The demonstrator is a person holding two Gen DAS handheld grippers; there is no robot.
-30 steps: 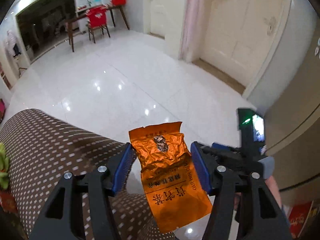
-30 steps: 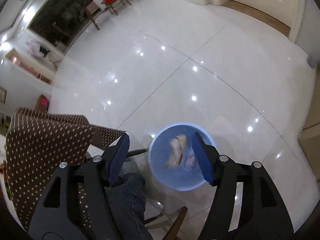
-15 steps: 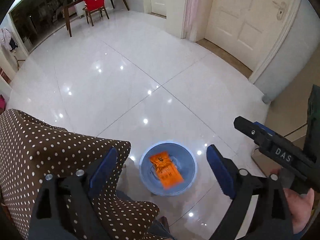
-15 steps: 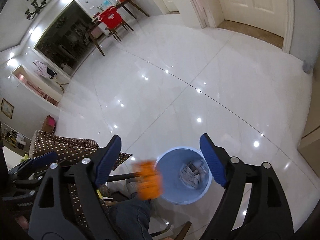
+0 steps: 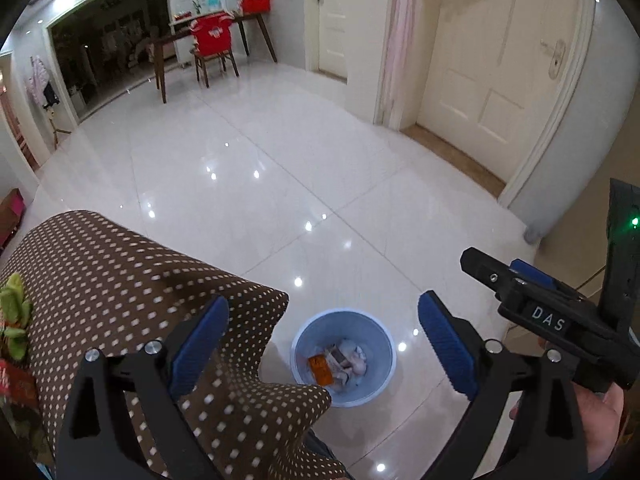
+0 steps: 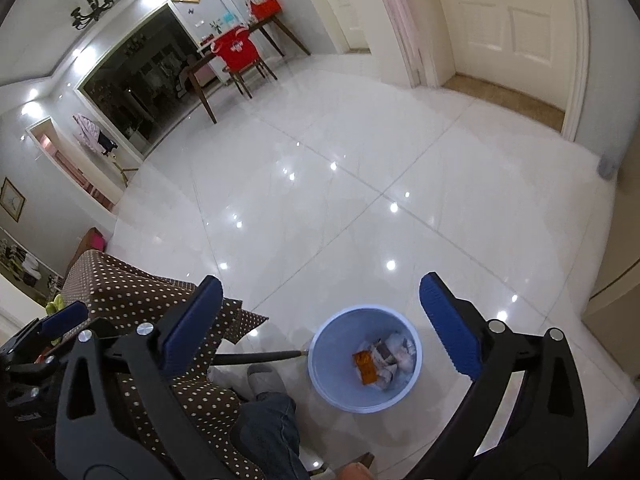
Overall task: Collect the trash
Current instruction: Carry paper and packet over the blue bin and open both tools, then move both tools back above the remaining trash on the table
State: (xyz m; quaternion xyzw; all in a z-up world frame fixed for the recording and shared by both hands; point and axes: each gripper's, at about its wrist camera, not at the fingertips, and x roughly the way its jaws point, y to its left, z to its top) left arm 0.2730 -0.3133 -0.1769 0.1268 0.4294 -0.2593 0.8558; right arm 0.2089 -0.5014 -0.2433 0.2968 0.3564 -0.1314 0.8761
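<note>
Glossy white tile floor [image 5: 248,184] fills most of what you see, its square slabs throwing back ceiling-light glints. Brown cloth with small white dots [image 5: 120,280] drapes over the table on your left, hanging in soft folds past the table's near corner. Below you on the floor, just beside that hanging corner, stands a round pale-blue plastic bin [image 5: 345,358] with smooth, slightly tapered walls. Inside it lie crumpled white papers and wrappers [image 6: 394,354], and against them, toward the cloth side of the bin, the flat orange foil packet [image 6: 365,366], shiny and creased.

Your left gripper [image 5: 322,344] hangs high over the bin with its ribbed blue pads spread wide and opening, nothing between them. Your right gripper [image 6: 320,322] also hangs above the bin, its jaws opening wide and empty. Your hand [image 5: 600,420] shows at the right edge of the left wrist view, around the right gripper's black handle.
</note>
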